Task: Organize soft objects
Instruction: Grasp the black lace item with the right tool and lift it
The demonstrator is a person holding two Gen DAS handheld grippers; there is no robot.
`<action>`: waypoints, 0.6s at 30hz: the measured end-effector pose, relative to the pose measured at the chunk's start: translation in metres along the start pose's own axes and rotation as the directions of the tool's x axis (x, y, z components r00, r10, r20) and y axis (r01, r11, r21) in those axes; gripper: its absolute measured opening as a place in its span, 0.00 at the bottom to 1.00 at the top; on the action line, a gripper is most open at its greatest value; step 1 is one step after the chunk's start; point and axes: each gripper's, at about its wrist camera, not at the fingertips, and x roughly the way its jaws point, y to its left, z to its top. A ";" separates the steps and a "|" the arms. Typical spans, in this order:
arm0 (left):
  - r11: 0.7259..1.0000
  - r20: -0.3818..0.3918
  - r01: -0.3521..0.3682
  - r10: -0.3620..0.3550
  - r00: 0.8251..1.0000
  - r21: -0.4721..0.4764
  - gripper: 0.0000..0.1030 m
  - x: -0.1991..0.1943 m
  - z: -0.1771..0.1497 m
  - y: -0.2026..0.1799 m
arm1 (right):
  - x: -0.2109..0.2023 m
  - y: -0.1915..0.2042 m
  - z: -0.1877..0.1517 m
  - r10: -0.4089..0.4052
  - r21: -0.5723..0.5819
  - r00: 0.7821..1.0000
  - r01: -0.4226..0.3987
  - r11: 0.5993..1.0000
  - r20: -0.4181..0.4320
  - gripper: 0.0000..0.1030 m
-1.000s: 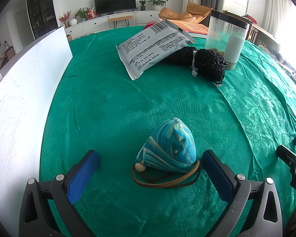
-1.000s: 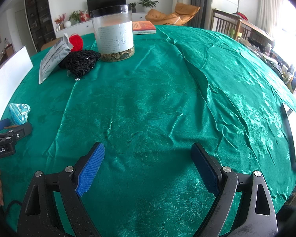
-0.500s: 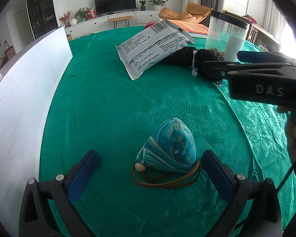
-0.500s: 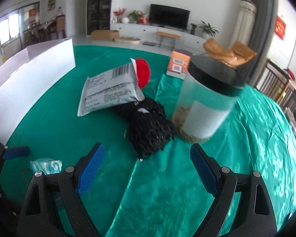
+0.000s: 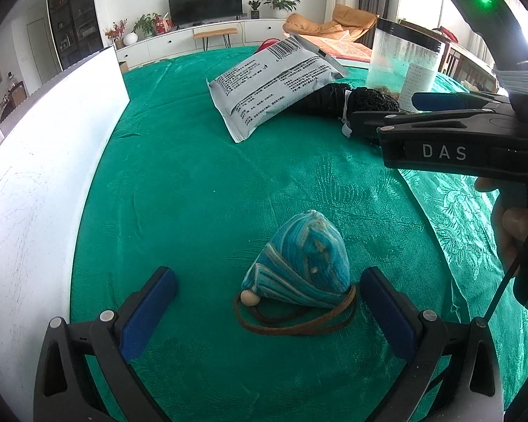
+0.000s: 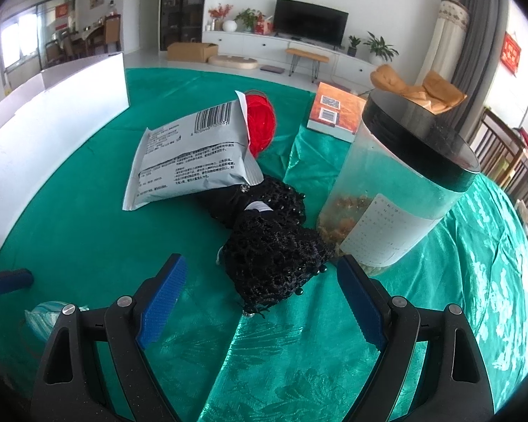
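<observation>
A blue striped knitted pouch (image 5: 301, 263) with a brown cord and a wooden bead lies on the green cloth between the fingers of my open left gripper (image 5: 267, 302), nearer its right finger. A black beaded mesh bag (image 6: 271, 242) lies beside a jar, its front lobe between the tips of my open right gripper (image 6: 260, 295). In the left wrist view the right gripper (image 5: 422, 112) comes in from the right, over the black bag (image 5: 355, 100). A grey packet (image 6: 193, 154) rests on the black bag's far end, with a red soft object (image 6: 262, 123) behind it.
A clear jar with a black lid (image 6: 401, 193) stands right of the black bag. An orange book (image 6: 334, 112) lies farther back. A white box wall (image 5: 35, 161) runs along the table's left side. A hand (image 5: 514, 218) holds the right gripper's handle.
The right gripper swung left from open cloth toward the jar, then closed in until its fingers flank the black bag. The left gripper and the blue pouch have stayed put.
</observation>
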 end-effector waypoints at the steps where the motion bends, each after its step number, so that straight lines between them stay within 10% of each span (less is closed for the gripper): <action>1: 1.000 0.000 0.000 0.000 1.000 0.000 1.00 0.000 0.000 0.000 | 0.001 0.000 0.001 -0.004 -0.003 1.000 0.004 1.000 0.002 0.85; 18: 1.000 -0.001 0.003 -0.003 1.000 0.001 1.00 0.000 0.000 0.000 | 0.013 -0.002 0.016 -0.020 -0.030 1.000 0.019 0.999 -0.006 0.85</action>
